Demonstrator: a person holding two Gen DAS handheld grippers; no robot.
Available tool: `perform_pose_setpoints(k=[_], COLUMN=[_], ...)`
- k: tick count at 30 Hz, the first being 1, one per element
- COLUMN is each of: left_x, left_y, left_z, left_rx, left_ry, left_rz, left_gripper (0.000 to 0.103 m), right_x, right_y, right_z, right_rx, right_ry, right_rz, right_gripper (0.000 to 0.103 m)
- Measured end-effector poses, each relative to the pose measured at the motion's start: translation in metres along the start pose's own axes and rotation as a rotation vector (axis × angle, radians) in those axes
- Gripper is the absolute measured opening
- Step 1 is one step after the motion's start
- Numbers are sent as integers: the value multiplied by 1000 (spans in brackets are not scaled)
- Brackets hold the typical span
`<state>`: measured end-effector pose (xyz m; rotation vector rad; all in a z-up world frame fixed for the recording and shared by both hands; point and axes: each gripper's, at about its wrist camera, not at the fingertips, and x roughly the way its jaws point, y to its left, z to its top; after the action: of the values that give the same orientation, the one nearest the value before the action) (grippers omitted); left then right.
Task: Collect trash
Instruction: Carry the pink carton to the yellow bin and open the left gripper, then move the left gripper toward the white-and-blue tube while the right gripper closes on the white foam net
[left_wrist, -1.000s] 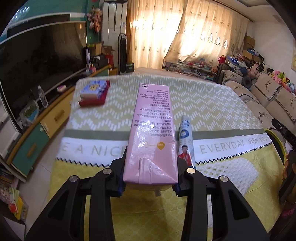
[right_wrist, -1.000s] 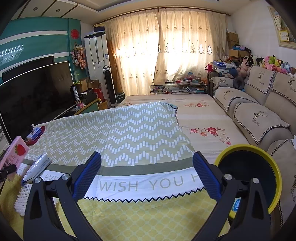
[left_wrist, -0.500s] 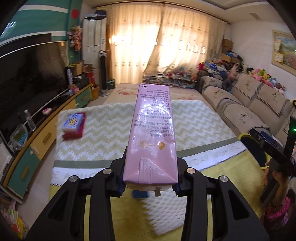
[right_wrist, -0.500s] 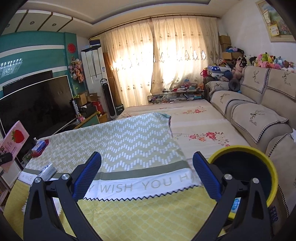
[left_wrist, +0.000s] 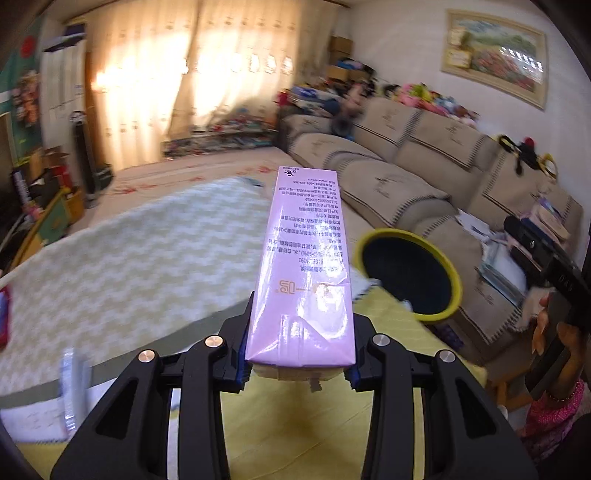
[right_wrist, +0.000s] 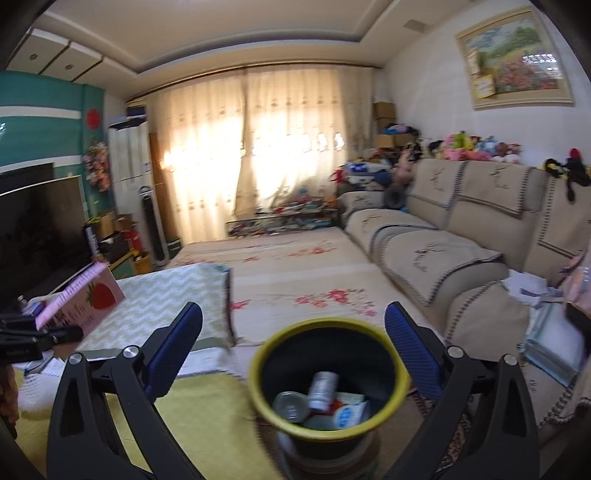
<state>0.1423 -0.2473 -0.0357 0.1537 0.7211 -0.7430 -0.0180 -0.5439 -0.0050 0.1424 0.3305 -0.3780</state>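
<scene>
My left gripper (left_wrist: 297, 365) is shut on a tall pink milk carton (left_wrist: 306, 266), held up in the air and pointing toward the yellow-rimmed black bin (left_wrist: 410, 273) at the right. In the right wrist view the carton (right_wrist: 83, 301) shows at the far left with its strawberry print. My right gripper (right_wrist: 293, 349) is open and empty, hovering just above the bin (right_wrist: 258, 373), which holds several cans and wrappers. A white tube (left_wrist: 72, 384) lies blurred on the cloth at the lower left.
A table with a yellow and green zigzag cloth (left_wrist: 129, 266) fills the left. A beige sofa (right_wrist: 443, 254) runs along the right wall with papers on it. A TV (right_wrist: 37, 221) stands at the far left.
Both grippers have swung to the right toward the bin. The carton is lifted higher off the table. The right gripper now sits over the bin's mouth.
</scene>
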Motion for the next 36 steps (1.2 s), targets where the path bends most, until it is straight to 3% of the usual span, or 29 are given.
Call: perform_pose_setpoints(k=[6, 13, 17, 21, 23, 27, 33, 36], left_x=[77, 169, 198, 159, 125, 59, -36, -80], left_y=[-75, -145, -144, -117, -94, -50, 30, 67], left_z=[27, 55, 62, 54, 47, 25, -21, -50], left_rx=[102, 129, 65, 37, 19, -26, -150, -222], left_ry=[94, 169, 169, 94, 33, -55, -159, -203], left_rz=[-145, -223, -196, -147, -105, -20, 183, 274], left_gripper=[38, 39, 66, 72, 84, 88, 96, 97], right_x=[-16, -22, -18, -8, -3, 8, 24, 32], right_y=[-58, -89, -85, -74, -67, -45, 6, 45], right_z=[3, 2, 4, 1, -1, -4, -10, -18], right_rx=[70, 107, 113, 104, 103, 83, 26, -9], right_ry=[-31, -40, -37, -20, -7, 26, 84, 129], right_rz=[-113, -155, -136, -106, -88, -34, 90, 193], right_gripper=[95, 95, 95, 95, 95, 95, 95, 95])
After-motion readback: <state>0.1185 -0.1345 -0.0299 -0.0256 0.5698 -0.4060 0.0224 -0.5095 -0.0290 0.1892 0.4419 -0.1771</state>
